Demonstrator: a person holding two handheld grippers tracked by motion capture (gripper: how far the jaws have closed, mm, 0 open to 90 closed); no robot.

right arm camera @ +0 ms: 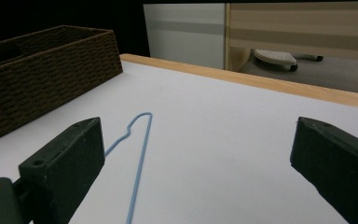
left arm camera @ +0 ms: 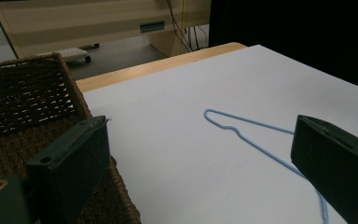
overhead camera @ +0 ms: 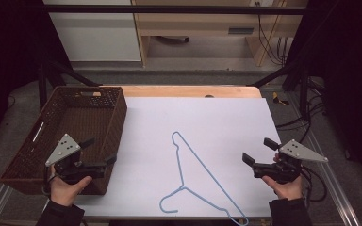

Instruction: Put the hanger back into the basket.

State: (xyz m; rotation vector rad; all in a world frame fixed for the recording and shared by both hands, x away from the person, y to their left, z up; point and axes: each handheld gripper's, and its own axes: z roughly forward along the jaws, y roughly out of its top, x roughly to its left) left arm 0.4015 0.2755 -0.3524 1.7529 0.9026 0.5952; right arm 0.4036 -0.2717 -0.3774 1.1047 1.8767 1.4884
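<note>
A thin blue wire hanger (overhead camera: 202, 181) lies flat on the white worktop (overhead camera: 226, 117), its hook toward the near edge and one long corner reaching up the middle of the sheet. The left hand-held gripper (overhead camera: 102, 151) hovers over the near corner of a brown wicker basket (overhead camera: 26, 150), jaws spread wide with nothing between them. The right hand-held gripper (overhead camera: 259, 151) hangs off to the other side, well apart from the hanger, jaws likewise spread and empty. Both point inward toward the hanger.
</note>
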